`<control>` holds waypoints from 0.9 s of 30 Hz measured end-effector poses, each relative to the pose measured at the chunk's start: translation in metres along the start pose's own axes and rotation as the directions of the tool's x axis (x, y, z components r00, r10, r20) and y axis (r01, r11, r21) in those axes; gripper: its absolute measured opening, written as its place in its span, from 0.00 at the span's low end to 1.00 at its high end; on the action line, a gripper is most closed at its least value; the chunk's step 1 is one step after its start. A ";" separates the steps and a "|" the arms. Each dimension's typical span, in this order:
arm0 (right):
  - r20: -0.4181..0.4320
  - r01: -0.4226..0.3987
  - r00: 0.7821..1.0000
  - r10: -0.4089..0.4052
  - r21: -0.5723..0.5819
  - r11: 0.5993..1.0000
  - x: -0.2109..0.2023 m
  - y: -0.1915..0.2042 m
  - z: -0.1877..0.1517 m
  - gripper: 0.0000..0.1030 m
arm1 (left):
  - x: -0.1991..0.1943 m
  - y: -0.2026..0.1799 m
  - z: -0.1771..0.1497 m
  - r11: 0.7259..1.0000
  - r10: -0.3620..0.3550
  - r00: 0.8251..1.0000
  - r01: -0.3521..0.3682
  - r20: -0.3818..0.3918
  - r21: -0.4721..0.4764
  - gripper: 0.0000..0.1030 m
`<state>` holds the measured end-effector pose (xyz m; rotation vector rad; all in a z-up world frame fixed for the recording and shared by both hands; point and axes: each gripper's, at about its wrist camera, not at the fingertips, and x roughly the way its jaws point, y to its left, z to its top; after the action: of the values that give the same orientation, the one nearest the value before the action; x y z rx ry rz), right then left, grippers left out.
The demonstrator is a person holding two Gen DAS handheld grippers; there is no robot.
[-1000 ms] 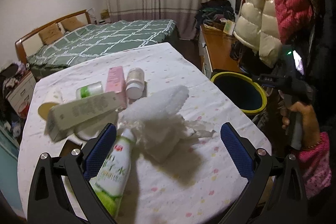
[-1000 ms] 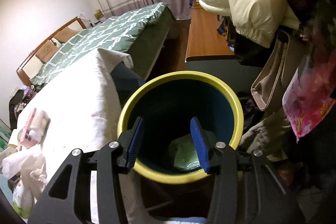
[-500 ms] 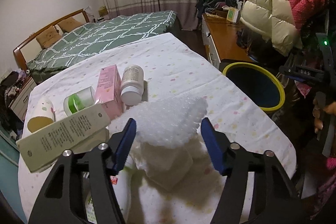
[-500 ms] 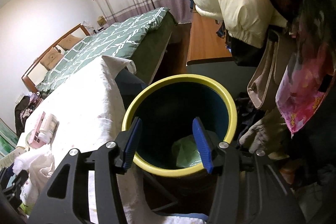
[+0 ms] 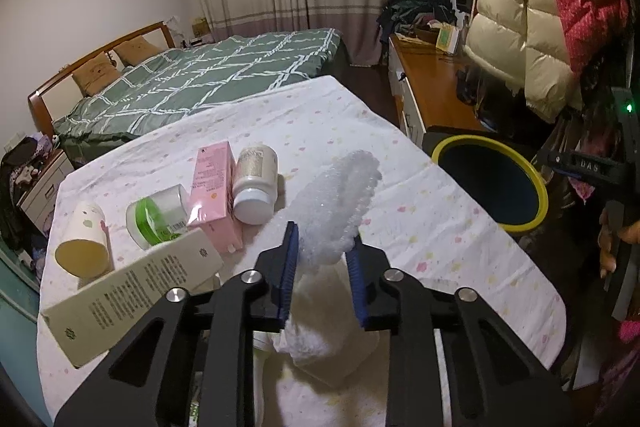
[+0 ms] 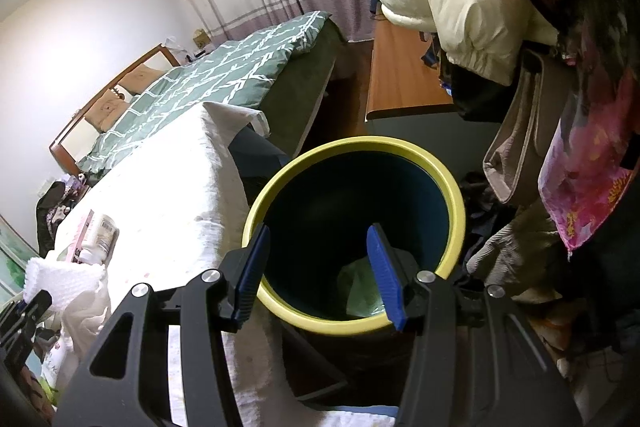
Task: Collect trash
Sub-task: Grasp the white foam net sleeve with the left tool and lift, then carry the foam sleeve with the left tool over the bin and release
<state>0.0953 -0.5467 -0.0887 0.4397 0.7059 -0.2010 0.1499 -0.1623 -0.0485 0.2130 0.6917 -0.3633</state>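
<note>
The left gripper (image 5: 322, 247) is being angled downward over the table (image 5: 440, 227), its jaws having just been closing onto a white bubble-wrap roll (image 5: 336, 203), which is now being pinched between the blue pads and is sticking out ahead of them. The right gripper (image 6: 318, 267) is being held tilted down above the yellow-rimmed trash bin (image 6: 356, 143), jaws partly apart with nothing between them. A crumpled green wrapper (image 6: 362, 291) is lying at the bin's bottom
</note>
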 end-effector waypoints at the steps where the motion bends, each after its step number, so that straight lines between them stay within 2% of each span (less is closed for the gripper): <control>1: 0.001 -0.002 1.000 0.002 0.000 1.000 0.000 0.000 0.000 0.47 | -0.003 0.001 0.001 1.000 0.002 1.000 -0.002 0.010 0.000 0.20; 9: 0.027 -0.011 1.000 0.011 -0.012 1.000 -0.012 0.005 -0.001 0.47 | -0.033 0.008 0.021 1.000 0.015 0.996 -0.014 0.085 -0.018 0.19; 14: 0.054 0.000 0.999 0.002 -0.033 0.999 -0.026 0.008 -0.002 0.47 | -0.051 0.000 0.034 1.000 -0.013 0.992 0.014 0.123 -0.008 0.19; 21: 0.084 0.046 0.996 -0.042 -0.046 0.998 -0.044 -0.001 -0.009 0.47 | -0.052 -0.038 0.056 0.994 -0.110 0.983 0.105 0.150 0.038 0.19; 27: 0.084 0.081 0.993 -0.079 -0.025 0.996 -0.053 -0.021 -0.018 0.47 | -0.037 -0.082 0.083 0.974 -0.223 0.965 0.213 0.141 0.079 0.19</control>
<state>0.0387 -0.5554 -0.0723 0.3742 0.6444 -0.2834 0.1395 -0.2535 0.0322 0.1683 0.5573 -0.6070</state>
